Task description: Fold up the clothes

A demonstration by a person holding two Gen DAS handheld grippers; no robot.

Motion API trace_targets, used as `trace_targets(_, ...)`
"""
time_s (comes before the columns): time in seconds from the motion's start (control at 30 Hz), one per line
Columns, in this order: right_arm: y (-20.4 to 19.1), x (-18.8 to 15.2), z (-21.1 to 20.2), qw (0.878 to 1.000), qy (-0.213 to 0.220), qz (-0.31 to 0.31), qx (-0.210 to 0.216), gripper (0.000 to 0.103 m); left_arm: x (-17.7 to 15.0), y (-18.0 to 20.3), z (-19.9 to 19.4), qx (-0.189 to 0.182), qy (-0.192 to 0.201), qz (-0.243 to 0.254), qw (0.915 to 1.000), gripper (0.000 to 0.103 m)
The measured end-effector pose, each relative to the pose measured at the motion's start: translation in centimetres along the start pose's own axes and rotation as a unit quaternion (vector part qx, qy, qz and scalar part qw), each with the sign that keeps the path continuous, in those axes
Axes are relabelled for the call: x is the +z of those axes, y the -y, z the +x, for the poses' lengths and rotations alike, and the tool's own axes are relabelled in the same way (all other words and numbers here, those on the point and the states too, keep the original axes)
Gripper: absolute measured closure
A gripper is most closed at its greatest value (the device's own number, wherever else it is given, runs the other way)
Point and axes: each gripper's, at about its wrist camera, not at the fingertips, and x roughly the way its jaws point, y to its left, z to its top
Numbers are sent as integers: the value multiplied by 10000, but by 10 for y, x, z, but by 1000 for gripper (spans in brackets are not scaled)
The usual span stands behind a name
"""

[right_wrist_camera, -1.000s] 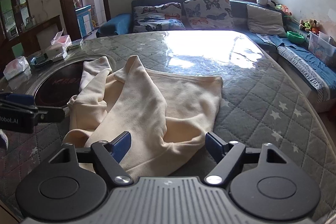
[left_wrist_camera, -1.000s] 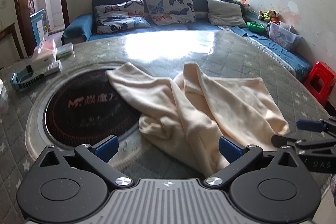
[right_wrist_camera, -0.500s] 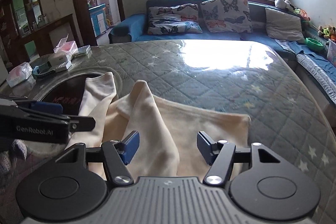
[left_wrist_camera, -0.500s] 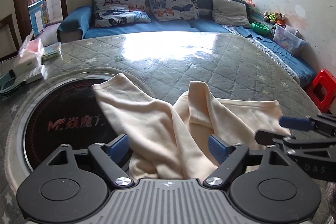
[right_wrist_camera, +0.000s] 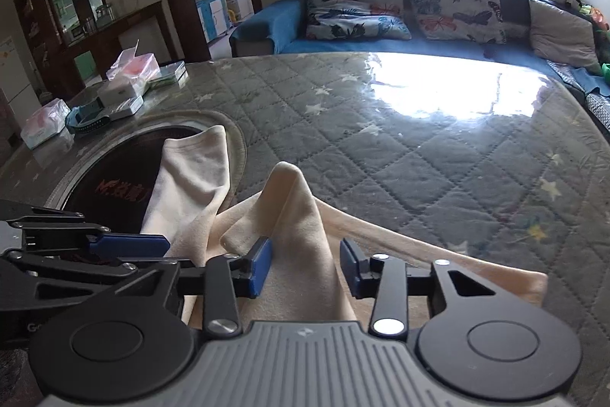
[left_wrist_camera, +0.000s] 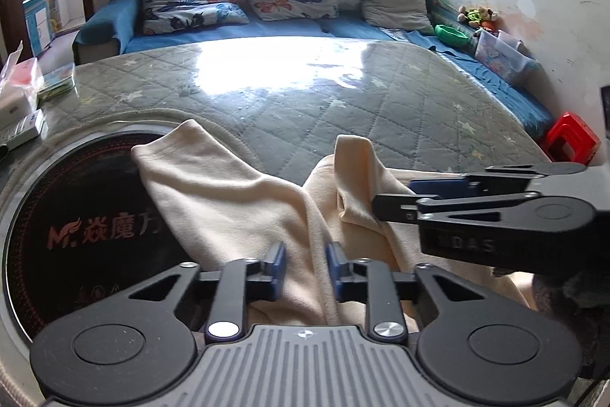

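- The cream garment [left_wrist_camera: 244, 201] lies crumpled at the near edge of the quilted table cover [left_wrist_camera: 381, 102], its left part draped over the dark round hotplate [left_wrist_camera: 76, 216] set into the table.
- One sleeve-like end of the garment reaches out flat across the rim of the hotplate; a second fold [right_wrist_camera: 293, 201] stands up in a peak to the right of the hotplate.
- The left gripper [left_wrist_camera: 304, 267] sits low over the garment just right of the hotplate. Its jaws are closing, a ridge of cream cloth runs up between the blue pads [left_wrist_camera: 276, 264], and the pads look to be at the cloth on both sides.
- The right gripper [right_wrist_camera: 305, 267] is further right of the hotplate, straddling the base of the peaked fold. Its jaws are closing too, with cloth between them; the left pad touches the fold while the right pad [right_wrist_camera: 349, 267] stands a little clear of it.
- The two grippers are close side by side, each showing in the other's view.
- On the hotplate, red-orange writing: an "M" logo followed by Chinese characters, partly covered by the garment.
- The right gripper's side reads "DAS" in the left view, with a faint character before it; the left gripper's side shows "Go", the rest out of sight.
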Motion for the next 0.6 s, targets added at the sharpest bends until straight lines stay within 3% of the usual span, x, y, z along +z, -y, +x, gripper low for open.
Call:
trace_targets(0.07,1,-1,2,10000,-7,12,48,80,-1,1,-2,-24,61,47,10000,93)
trace_targets(0.13,3,-3,-1,10000,28,54,66,95,-2,2,-6,9,140,95,9999,94)
trace_targets(0.43,23,-17,-62,9955,753,378,-423,99,-8,-7,-36,101,499,-52,9987,100)
trace_targets(0.6,42,-38,-114,9868,1209,699,-818,99,-11,-10,-45,67,482,-181,9987,99)
